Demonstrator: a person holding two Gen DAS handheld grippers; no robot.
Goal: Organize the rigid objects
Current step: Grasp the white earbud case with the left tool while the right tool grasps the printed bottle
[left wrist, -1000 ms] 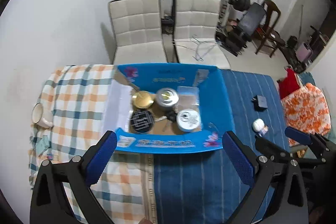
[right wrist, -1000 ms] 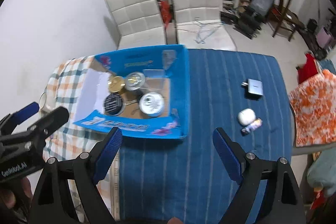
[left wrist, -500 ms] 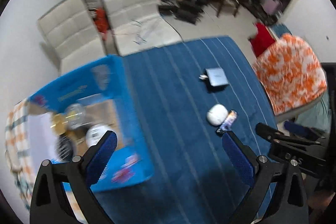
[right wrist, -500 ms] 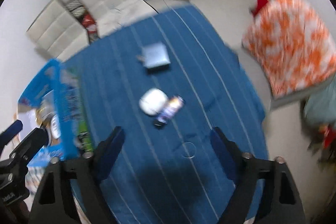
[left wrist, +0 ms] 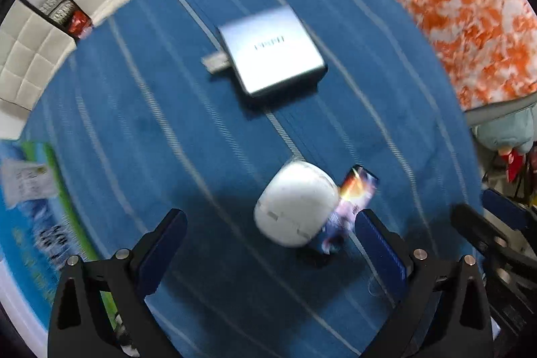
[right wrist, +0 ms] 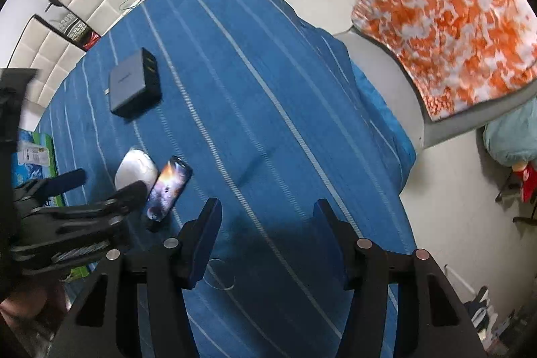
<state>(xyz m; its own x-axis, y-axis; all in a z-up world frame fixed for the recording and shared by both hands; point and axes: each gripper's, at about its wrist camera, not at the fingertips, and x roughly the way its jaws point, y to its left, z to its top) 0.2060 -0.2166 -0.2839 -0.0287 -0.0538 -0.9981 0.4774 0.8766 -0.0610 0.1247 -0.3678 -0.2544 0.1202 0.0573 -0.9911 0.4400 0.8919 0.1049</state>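
Two grippers over blue cloth (right wrist: pixel 268 109): left gripper (left wrist: pixel 268 244) jaws spread around white case (left wrist: pixel 297 203), colourful stick (left wrist: pixel 352 200) touching it; right gripper (right wrist: pixel 266 240) spread, empty.

I can read almost nothing. The grey charger block (left wrist: pixel 273 51) carries a short printed mark on its top face, too blurred to make out. The blue box (left wrist: pixel 30 223) at my left shows dark print and a white label, both smeared beyond reading.
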